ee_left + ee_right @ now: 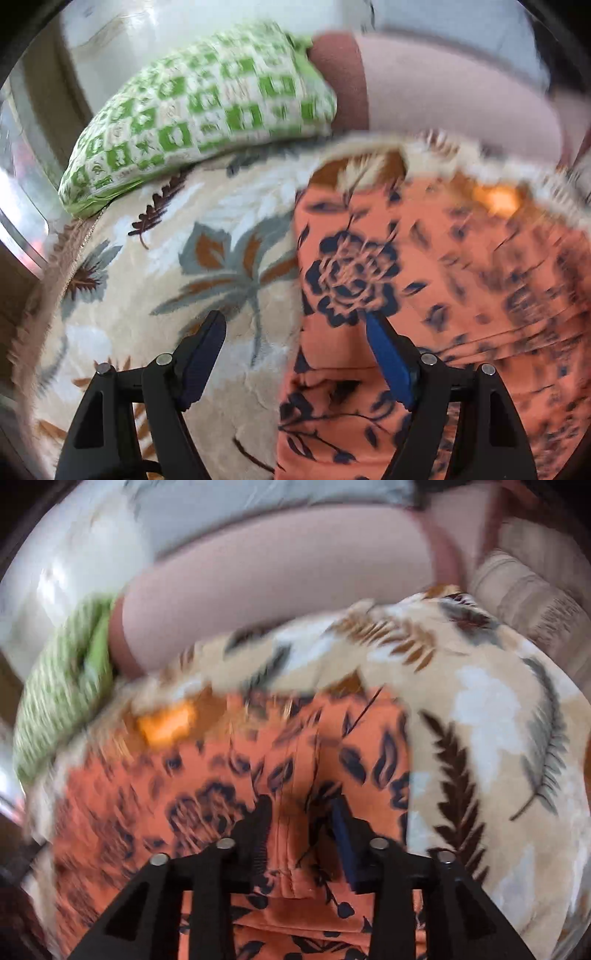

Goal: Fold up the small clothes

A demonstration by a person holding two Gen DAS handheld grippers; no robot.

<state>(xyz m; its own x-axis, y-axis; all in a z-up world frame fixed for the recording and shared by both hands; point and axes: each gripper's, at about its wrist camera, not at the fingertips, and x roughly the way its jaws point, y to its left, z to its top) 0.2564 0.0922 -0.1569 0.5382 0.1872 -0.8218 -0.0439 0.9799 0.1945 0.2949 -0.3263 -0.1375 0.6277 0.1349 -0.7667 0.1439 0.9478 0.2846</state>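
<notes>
Left wrist view: the orange floral garment (424,295) lies spread on a leaf-print blanket (166,258), which is the work surface here. The landmark for everything is the garment. The left gripper (295,325) hangs over the garment's left edge, jaws spread wide and holding nothing; one finger is above bare blanket just left of the edge, the other above the cloth. Straddling the edge like this reads as lining up to pinch it for a fold, though that is my judgement. A green checked pillow (199,110) sits beyond the garment's far-left corner, well apart from it. A pale pink cushion (443,92) lies past the far edge. Both views are motion-blurred, so fine detail is uncertain. Right wrist view: the right gripper (301,805) hovers over the garment (240,775) near its right edge, jaws parted around a raised ridge or seam of the cloth; whether the pads touch it I cannot tell. Blanket (480,720) shows to the right of the garment. No fold looks completed yet.
</notes>
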